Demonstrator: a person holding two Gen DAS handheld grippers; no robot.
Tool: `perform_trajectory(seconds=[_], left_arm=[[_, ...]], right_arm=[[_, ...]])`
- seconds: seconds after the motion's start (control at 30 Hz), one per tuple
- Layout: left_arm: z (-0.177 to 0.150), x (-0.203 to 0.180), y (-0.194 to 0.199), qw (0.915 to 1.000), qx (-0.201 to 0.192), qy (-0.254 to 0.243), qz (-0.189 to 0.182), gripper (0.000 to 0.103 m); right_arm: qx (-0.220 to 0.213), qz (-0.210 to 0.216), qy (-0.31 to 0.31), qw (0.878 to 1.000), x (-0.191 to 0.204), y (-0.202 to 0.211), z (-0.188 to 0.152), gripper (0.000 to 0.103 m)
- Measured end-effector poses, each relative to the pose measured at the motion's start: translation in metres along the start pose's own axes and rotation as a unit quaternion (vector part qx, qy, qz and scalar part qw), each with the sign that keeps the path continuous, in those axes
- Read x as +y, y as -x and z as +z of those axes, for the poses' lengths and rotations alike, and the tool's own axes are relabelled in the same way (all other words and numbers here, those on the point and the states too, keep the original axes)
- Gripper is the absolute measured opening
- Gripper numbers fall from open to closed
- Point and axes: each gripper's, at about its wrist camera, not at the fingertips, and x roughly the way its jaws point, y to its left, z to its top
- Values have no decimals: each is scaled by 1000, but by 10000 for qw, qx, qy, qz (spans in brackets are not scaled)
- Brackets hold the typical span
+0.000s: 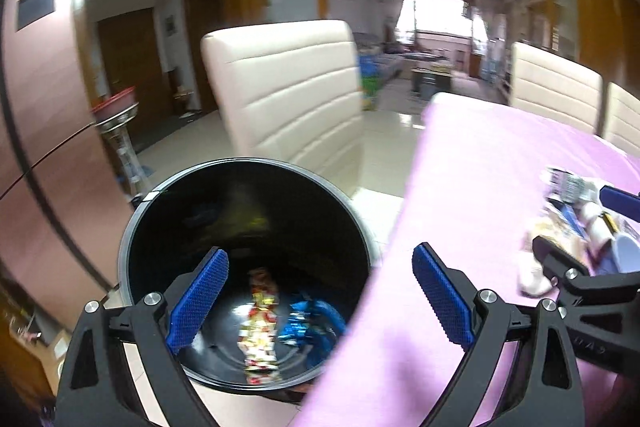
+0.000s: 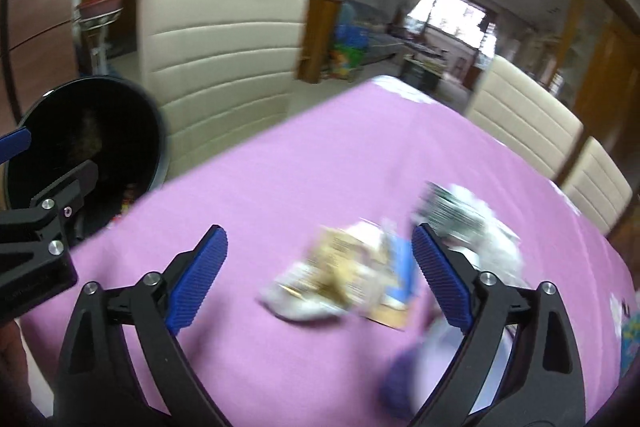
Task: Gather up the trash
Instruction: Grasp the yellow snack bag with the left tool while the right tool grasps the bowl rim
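Observation:
A black round trash bin (image 1: 152,227) stands on the floor beside the table; it also shows in the right wrist view (image 2: 60,115). A red-yellow wrapper (image 1: 260,327) and a blue wrapper (image 1: 312,323) lie at its bottom. My left gripper (image 1: 320,299) is open and empty, over the bin's rim and the table edge. My right gripper (image 2: 320,275) is open and empty above a blurred pile of trash (image 2: 344,275) on the pink tablecloth (image 2: 280,179): a beige wrapper, white crumpled paper (image 2: 496,239) and a purple piece (image 2: 404,375). The pile also shows in the left wrist view (image 1: 576,219).
A cream chair (image 1: 288,87) stands behind the bin, at the table's far left corner. Two more cream chairs (image 2: 524,123) line the table's far right side. A brown fridge (image 1: 44,147) is left of the bin. Tiled floor (image 1: 396,131) lies beyond.

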Motion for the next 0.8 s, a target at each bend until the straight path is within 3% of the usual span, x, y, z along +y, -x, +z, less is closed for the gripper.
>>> perform_trajectory(seconds=[0.13,0.23,0.33,0.5,0.53,0.6,0.8], left_arm=[[0,-26,0,9990,78,-221,-386,91],[-1,-43,-2,9974,125,-412,-580,91],[-3,-63,-5,9953,217,-580,-745,91],[-4,-95,-1,9906,284,-930,-957,91],[-4,-99,-1,9899,285,-988,-975,91],[-4,-111,-3,9879,335,-1148,-988,91],[-8,-137,-11,9817,551,-1449,-1109,91]], right_arm=[[149,-166,-531,9983,-44,6,-23,97],[324,49,-926,9952,-69,8,-40,99],[478,338,-1221,9908,-85,6,-51,99],[561,326,-1272,9897,-92,0,-63,99],[616,436,-1334,9882,-94,-2,-64,98],[684,612,-1444,9853,-99,-4,-68,79],[684,703,-1634,9817,-109,-6,-73,77]])
